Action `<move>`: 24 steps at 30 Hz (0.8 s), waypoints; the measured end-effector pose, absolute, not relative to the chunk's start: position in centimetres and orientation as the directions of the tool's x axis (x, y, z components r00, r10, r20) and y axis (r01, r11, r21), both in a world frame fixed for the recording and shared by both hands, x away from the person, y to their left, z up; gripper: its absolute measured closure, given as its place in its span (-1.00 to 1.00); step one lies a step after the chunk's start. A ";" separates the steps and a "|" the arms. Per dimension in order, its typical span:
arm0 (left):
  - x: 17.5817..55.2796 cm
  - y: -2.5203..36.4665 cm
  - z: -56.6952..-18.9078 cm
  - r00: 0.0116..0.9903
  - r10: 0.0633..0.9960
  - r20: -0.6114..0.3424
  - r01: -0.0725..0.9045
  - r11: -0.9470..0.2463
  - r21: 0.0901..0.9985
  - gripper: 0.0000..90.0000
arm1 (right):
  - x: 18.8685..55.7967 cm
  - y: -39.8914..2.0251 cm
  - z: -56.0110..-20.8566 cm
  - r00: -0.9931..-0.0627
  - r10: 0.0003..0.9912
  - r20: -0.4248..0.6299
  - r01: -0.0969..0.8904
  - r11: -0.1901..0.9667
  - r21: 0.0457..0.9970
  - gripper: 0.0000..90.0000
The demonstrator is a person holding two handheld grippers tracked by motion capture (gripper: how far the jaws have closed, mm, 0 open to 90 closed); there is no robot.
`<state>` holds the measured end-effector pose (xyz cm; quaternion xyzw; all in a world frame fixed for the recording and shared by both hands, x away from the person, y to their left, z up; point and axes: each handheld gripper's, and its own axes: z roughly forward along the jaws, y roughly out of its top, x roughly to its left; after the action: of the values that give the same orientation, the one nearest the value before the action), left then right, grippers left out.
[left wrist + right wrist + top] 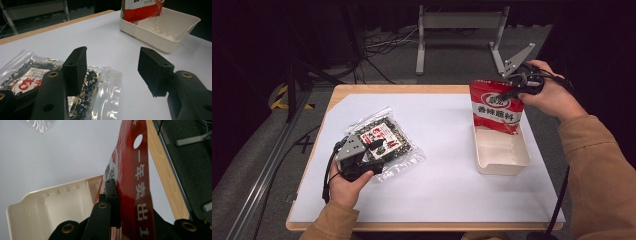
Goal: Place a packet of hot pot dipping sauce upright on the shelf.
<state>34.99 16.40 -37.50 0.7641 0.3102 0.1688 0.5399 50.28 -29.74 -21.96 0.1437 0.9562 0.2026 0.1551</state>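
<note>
Lowering red packet (496, 107) into white tray (502, 165) — right gripper (518, 86) clamped on it; left gripper (371, 148) open over clear bag (384, 137), empty. Next: release, gently.

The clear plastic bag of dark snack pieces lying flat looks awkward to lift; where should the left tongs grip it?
Grip the clear plastic bag of dark snack pieces at its empty sealed edge, coming low from the person's side: it lies flat, and that thin margin fits between the open left tongs.
</note>
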 end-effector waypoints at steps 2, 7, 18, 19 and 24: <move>35.0 16.4 -37.5 0.750 0.657 -0.077 0.292 -0.223 0.930 -0.09 | 50.2 -29.8 -22.1 -0.911 0.339 -0.236 0.209 0.871 0.444 0.95; 35.1 16.4 -37.6 0.750 0.655 -0.087 0.301 -0.222 0.928 -0.09 | 50.3 -30.1 -22.2 -0.909 0.349 -0.230 0.216 0.863 0.458 0.96; 35.1 16.4 -37.6 0.750 0.655 -0.092 0.301 -0.214 0.929 -0.09 | 50.8 -31.7 -24.1 -0.900 0.388 -0.200 0.249 0.833 0.495 0.95; 35.1 16.4 -37.6 0.749 0.657 -0.092 0.302 -0.215 0.929 -0.09 | 50.7 -31.8 -24.1 -0.901 0.391 -0.188 0.246 0.816 0.523 0.90; 35.3 16.4 -37.6 0.753 0.652 -0.089 0.301 -0.222 0.927 -0.09 | 50.5 -31.8 -24.7 -0.893 0.398 -0.208 0.250 0.825 0.507 0.69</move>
<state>35.25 16.39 -37.65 0.7645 0.3119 0.1625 0.5403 50.46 -31.79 -24.66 0.1719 0.9427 0.2408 0.1543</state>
